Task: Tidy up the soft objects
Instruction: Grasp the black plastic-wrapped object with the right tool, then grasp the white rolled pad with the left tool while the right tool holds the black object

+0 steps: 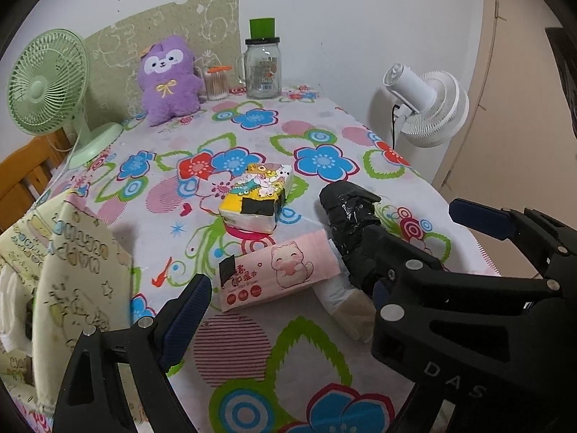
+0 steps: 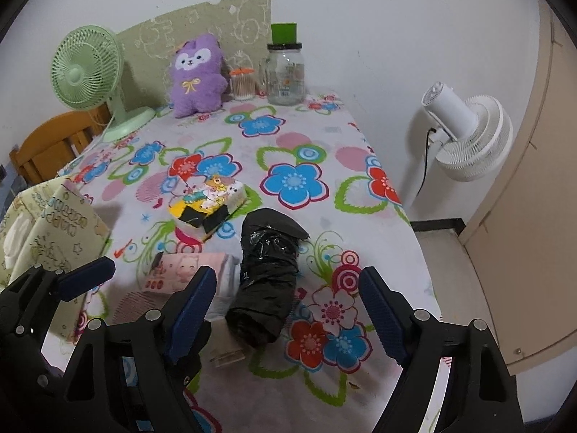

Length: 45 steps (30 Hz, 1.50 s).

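1. Straddling the near end of the black plastic-wrapped bundle (image 2: 268, 281), the right gripper (image 2: 285, 310) has its blue-padded fingers (image 2: 193, 306) spread wide, one on each side and holding nothing.
2. Beside it, the left gripper (image 1: 324, 288) is also wide apart and empty; only one of its fingers shows clearly in its own view, since the right gripper's black frame crosses that side.
3. That bundle lies on the floral tablecloth (image 2: 306, 133), its long axis running away from the right gripper, which is the nearer of the two.
4. Just left of it lies the pink wet-wipe pack (image 1: 277, 270), resting partly over a white rolled item (image 1: 335, 288) whose nature is unclear.
5. Farther out sit a yellow cartoon tissue pack (image 1: 258, 198), a purple plush toy (image 1: 169, 79) by the wall, and, cut off at the left edge, a patterned fabric bin (image 1: 72, 270) with contents mostly hidden.
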Tool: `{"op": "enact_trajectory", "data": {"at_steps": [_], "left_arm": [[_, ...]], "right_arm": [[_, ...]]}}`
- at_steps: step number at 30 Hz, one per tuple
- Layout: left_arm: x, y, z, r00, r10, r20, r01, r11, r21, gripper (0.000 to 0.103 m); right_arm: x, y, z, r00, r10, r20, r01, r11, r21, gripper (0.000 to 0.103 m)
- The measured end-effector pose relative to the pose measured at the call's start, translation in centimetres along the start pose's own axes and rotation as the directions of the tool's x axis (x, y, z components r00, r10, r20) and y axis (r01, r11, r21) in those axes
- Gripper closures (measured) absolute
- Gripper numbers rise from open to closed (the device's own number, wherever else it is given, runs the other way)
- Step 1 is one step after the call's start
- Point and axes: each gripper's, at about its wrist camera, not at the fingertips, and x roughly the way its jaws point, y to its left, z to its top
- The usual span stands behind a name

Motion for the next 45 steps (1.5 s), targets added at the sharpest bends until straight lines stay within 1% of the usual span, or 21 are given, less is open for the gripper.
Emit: {"op": "enact_trajectory", "data": {"at_steps": [4, 9, 11, 13, 14, 16, 18, 22, 30, 35, 41, 43, 45], "left_arm": [[1.0, 0.2, 0.1, 1.0, -0.002, -0.016, 0.002, 1.0, 0.001, 0.01], [2.5, 0.4, 0.1, 0.999, 0.002, -0.048, -0.002, 1.0, 0.0, 0.011], [2.9, 0.5, 0.1, 0.998, 0.001, -0.057, -0.001, 1.0, -0.002, 0.011], [3.1, 0.6, 0.1, 0.998, -0.004, -0.061, 0.004, 1.0, -0.005, 0.011], [3.3, 0.6, 0.1, 0.998, -0.006, -0.064, 0.006, 1.0, -0.005, 0.011], [3.6, 0.5, 0.1, 0.997, -0.013, -0.077, 0.013, 1.0, 0.0, 0.011], [3.8, 0.3, 0.1, 0.996, -0.017, -0.085, 0.017, 1.0, 0.007, 0.011], [4.1, 0.0, 0.2, 0.996, -0.023, -0.087, 0.024, 1.0, 0.009, 0.01], [4.5, 0.2, 0.6, 0.997, -0.013, -0.081, 0.012, 1.0, -0.011, 0.01], [4.8, 0.4, 0.9, 0.997, -0.023, -0.079, 0.021, 1.0, -0.016, 0.01], [5.1, 0.8, 1.0, 0.997, -0.022, -0.078, 0.021, 1.0, -0.02, 0.021], [5.1, 0.8, 1.1, 0.997, -0.012, -0.073, 0.01, 1.0, -0.018, 0.028], [5.1, 0.9, 1.1, 0.997, -0.004, -0.071, 0.003, 1.0, -0.014, 0.032]], "right_arm": [[1.3, 0.1, 0.1, 1.0, 0.005, -0.024, -0.005, 1.0, 0.004, 0.02], [3.0, 0.2, 0.1, 0.998, 0.021, -0.066, -0.021, 1.0, 0.01, 0.028], [3.6, 0.1, 0.1, 0.996, 0.033, -0.086, -0.031, 0.999, 0.02, 0.032], [4.2, 0.0, 0.0, 0.994, 0.047, -0.103, -0.044, 0.999, 0.032, 0.039], [4.5, 0.0, 0.0, 0.992, 0.057, -0.113, -0.054, 0.998, 0.037, 0.041], [4.9, 0.0, -0.1, 0.989, 0.065, -0.13, -0.06, 0.997, 0.04, 0.052], [5.2, -0.1, -0.2, 0.987, 0.082, -0.139, -0.076, 0.996, 0.049, 0.058], [5.2, -0.2, -0.2, 0.988, 0.081, -0.131, -0.075, 0.996, 0.052, 0.064], [4.3, -1.1, -0.2, 0.994, 0.051, -0.094, -0.045, 0.996, 0.072, 0.065], [4.2, -1.4, 0.0, 0.995, 0.048, -0.086, -0.041, 0.996, 0.08, 0.065], [4.3, -1.3, 0.1, 0.995, 0.045, -0.087, -0.038, 0.996, 0.079, 0.065], [4.3, -1.3, 0.1, 0.995, 0.045, -0.088, -0.038, 0.996, 0.076, 0.065], [4.4, -1.2, 0.1, 0.995, 0.043, -0.087, -0.036, 0.997, 0.074, 0.065]]}}
